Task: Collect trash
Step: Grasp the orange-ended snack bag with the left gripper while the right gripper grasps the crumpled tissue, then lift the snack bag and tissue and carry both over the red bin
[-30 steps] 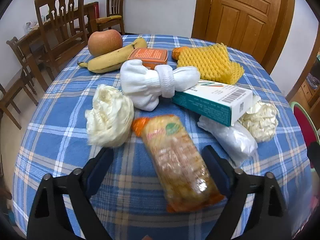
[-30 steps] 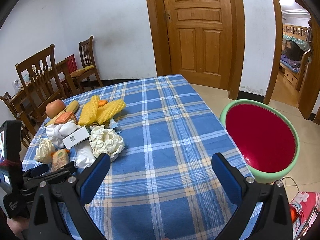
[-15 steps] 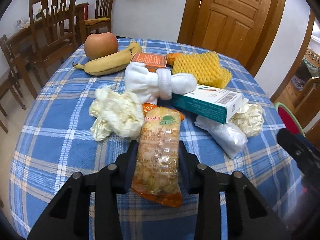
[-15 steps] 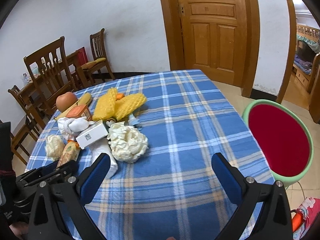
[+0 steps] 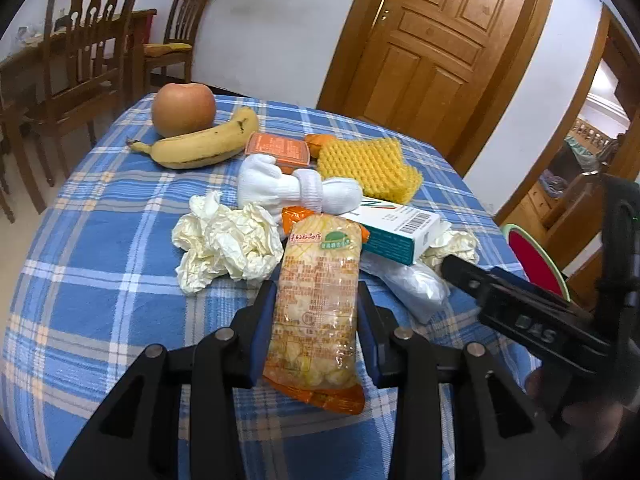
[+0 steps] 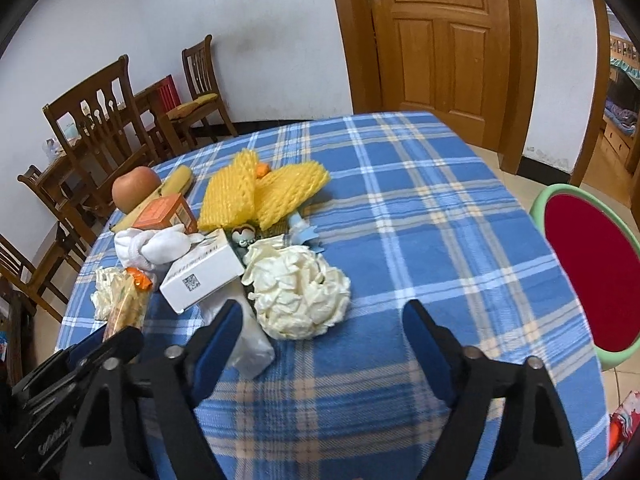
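Collecting barely under way: left gripper (image 5: 316, 332) pinching snack packet (image 5: 316, 300) near the table's near edge, right gripper (image 6: 320, 344) narrowing, still spread, nearing crumpled paper (image 6: 298, 294); plastic bag (image 6: 250, 340), second paper wad (image 5: 224, 244) still lying uncollected.

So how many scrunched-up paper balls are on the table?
2. One paper ball lies left of the snack packet; the other paper ball lies right of the white box. More could be hidden underneath.

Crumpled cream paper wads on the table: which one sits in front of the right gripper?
The crumpled cream paper wad beside the white barcode box, ahead of the open right gripper; the other wad lies beyond the snack packet.
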The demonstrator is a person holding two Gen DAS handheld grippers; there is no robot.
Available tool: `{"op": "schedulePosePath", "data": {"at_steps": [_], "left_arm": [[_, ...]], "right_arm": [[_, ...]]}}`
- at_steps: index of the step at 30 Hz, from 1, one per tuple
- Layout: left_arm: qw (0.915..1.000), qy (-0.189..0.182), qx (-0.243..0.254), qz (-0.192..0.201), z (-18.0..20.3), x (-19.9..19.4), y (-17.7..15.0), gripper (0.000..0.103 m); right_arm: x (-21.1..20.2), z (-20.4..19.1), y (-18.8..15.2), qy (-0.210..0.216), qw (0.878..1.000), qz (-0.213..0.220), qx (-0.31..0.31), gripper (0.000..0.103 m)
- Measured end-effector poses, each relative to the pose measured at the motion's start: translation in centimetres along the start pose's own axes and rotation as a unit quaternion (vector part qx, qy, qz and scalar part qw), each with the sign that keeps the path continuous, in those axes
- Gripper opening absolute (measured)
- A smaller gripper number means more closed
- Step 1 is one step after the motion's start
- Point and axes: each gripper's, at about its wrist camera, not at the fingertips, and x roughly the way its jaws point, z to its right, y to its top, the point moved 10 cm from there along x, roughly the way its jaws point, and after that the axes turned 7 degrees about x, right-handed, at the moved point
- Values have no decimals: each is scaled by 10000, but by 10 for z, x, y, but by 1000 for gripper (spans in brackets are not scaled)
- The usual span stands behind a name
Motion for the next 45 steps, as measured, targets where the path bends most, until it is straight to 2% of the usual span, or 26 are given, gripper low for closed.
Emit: {"op": "schedulePosePath", "data": {"at_steps": [7, 8, 10, 15, 19, 24, 26, 27, 30, 38, 45], "left_arm": [[9998, -199, 56, -5, 4, 2, -1, 38], [9998, -214, 54, -1, 5, 1, -1, 38], [9997, -234, 51, 3, 6, 1, -1, 38], [9997, -232, 50, 4, 5, 1, -1, 38], [9998, -188, 46, 20, 5, -1, 0, 38], [9999, -151, 12, 5, 7, -3, -1, 38], [9999, -113, 27, 0, 9, -4, 0, 38], [9999, -98, 35, 3, 10, -4, 0, 38], [10000, -37, 56, 8, 14, -5, 2, 38], [10000, 28, 11, 18, 27, -12, 6, 38], [9998, -122, 177, 6, 61, -16, 15, 38]], "right_arm": [[14, 3, -5, -82, 9997, -203, 132, 63], [18, 3, -8, -75, 9994, -303, 159, 63], [18, 1, -9, -153, 9996, -238, 61, 62], [16, 4, -9, 24, 9997, -179, 175, 65], [16, 4, -8, 383, 9986, -151, 320, 78], [16, 2, -5, 488, 9975, -256, 451, 79], [16, 1, -3, 620, 9964, -247, 520, 65], [16, 1, -2, 631, 9966, -228, 484, 55], [17, -2, -1, 672, 9972, -130, 286, 41], [-8, 1, 1, 897, 9958, 126, 158, 38], [-43, 17, 5, 1034, 9937, 389, 207, 38]]}}
